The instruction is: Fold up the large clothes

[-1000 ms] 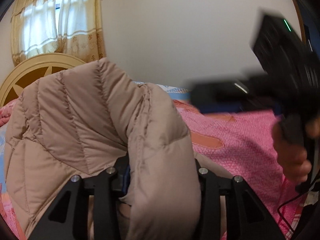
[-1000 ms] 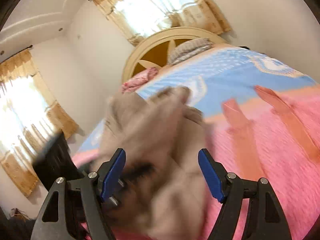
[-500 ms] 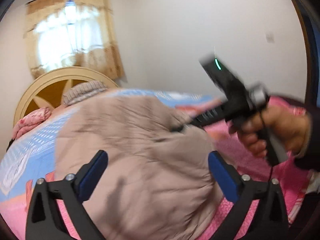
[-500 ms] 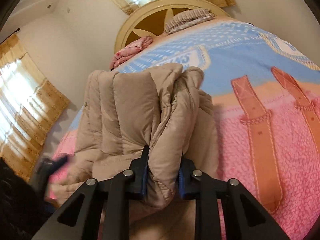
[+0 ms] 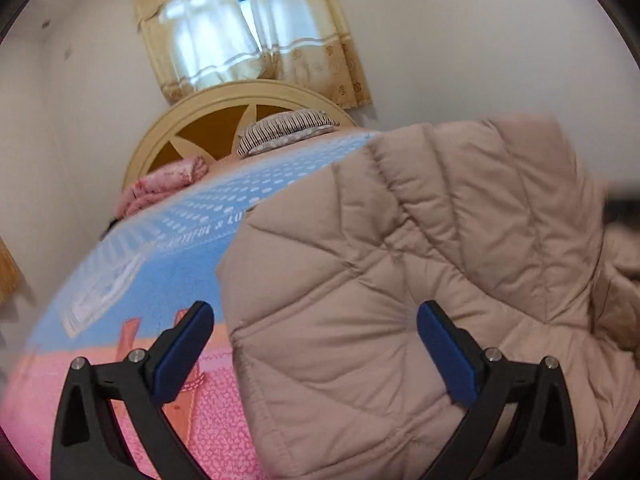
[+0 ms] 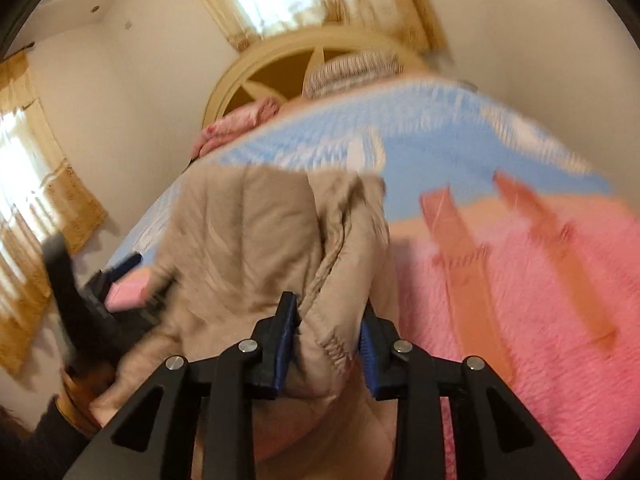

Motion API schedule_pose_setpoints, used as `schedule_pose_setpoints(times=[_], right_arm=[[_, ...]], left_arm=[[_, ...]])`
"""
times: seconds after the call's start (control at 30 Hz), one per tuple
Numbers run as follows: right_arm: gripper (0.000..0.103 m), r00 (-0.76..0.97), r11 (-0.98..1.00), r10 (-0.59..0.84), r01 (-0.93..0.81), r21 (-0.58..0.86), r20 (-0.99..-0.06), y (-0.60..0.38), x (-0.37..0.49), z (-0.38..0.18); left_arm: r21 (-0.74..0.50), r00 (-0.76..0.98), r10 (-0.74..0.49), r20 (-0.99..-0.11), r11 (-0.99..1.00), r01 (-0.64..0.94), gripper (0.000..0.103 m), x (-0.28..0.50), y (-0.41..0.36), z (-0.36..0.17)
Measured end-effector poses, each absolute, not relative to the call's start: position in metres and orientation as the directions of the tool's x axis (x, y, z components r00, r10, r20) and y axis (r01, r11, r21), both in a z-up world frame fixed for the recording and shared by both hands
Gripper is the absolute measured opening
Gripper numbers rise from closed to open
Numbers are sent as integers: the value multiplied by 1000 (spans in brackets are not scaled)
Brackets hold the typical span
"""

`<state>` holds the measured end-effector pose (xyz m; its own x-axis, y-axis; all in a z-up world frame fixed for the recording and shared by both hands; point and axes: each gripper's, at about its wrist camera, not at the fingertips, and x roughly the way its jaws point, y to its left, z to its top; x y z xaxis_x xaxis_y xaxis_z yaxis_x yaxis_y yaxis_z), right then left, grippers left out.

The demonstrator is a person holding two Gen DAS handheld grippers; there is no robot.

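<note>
left gripper (image 5: 314, 344) jaws wide, released; right gripper (image 6: 329, 334) jaws clenched on jacket (image 6: 248, 232).

The right wrist view was motion-blurred throughout. The quilted jacket (image 6: 256, 240) ran off the lower edge in both views and off the right edge of the left wrist view. It hid the bed (image 5: 152, 272) beneath. The left tool (image 6: 120, 276) appeared only as a dark smear, its pads indistinct.
</note>
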<state>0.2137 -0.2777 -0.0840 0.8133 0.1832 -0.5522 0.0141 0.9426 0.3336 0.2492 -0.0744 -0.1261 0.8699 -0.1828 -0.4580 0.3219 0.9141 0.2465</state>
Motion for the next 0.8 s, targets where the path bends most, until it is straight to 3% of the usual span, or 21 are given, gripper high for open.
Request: schedule_pose_setpoints(times=[0.07, 0.13, 0.17, 0.2, 0.3, 0.4, 0.53, 0.67, 0.8], right_arm=[[32, 844, 946, 135, 45, 320, -519, -267, 210, -59], [48, 878, 941, 118, 51, 335, -464, -257, 204, -34], [63, 888, 940, 122, 40, 339, -444, -251, 204, -25], [68, 898, 942, 123, 29, 334, -423, -243, 204, -16], [68, 903, 944, 177, -43, 328, -392, -214, 216, -5], [68, 873, 927, 212, -37, 374, -439, -204, 249, -24], [67, 817, 941, 108, 99, 324, -566, -220, 282, -72], [67, 806, 942, 60, 149, 301, -588, -239, 278, -98], [67, 798, 944, 86, 126, 304, -597, -252, 276, -100]], left_arm=[[252, 870, -184, -458, 911, 325, 103, 244, -74, -126], [250, 866, -187, -463, 910, 330, 103, 243, -73, -126], [249, 865, -188, -466, 910, 332, 103, 246, -73, -122], [251, 864, -186, -468, 909, 332, 103, 256, -77, -120], [248, 862, -184, -473, 911, 330, 103, 261, -84, -122], [226, 855, -182, -486, 918, 324, 103, 271, -85, -122], [98, 830, -159, -535, 964, 247, 103, 286, -57, -101], [-23, 827, -159, -539, 984, 174, 103, 307, -48, -73], [105, 803, -23, -595, 989, 107, 103, 335, -79, -86]])
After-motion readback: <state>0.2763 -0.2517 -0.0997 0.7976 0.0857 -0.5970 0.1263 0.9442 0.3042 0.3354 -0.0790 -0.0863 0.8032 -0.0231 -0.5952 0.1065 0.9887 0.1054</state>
